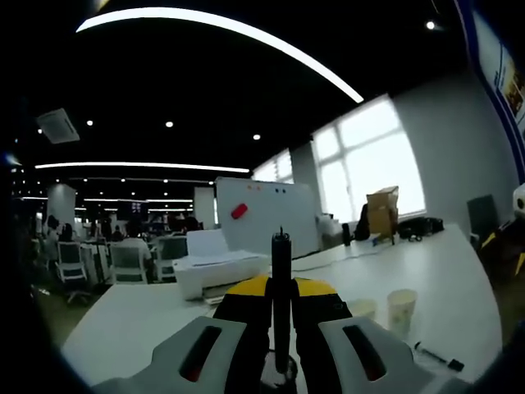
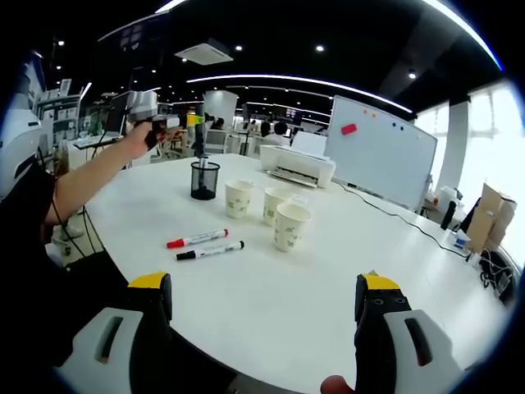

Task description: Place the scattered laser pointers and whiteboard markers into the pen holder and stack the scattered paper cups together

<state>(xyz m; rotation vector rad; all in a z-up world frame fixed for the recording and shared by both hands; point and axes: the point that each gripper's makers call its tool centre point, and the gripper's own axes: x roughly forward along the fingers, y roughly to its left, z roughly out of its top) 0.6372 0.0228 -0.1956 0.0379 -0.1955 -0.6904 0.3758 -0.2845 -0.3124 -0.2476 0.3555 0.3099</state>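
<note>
My left gripper (image 1: 281, 289) is shut on a slim black laser pointer (image 1: 281, 271) that stands upright between its yellow-tipped jaws. In the right gripper view a person's hand holds that left gripper (image 2: 168, 121) just above the black mesh pen holder (image 2: 204, 180), the laser pointer (image 2: 197, 139) pointing down at it. Three paper cups (image 2: 239, 199) (image 2: 277, 205) (image 2: 291, 226) stand apart beside the holder. A red marker (image 2: 197, 239) and a black marker (image 2: 210, 250) lie nearer me. My right gripper (image 2: 264, 324) hangs open over the table's near edge, holding nothing.
The round white table (image 2: 271, 304) also carries a white printer (image 2: 297, 167) at the back. Behind it stands a whiteboard (image 2: 381, 152). The left gripper view takes in two cups (image 1: 402, 310), a black marker (image 1: 435, 355), a cardboard box (image 1: 382, 209) and office chairs (image 1: 127, 263).
</note>
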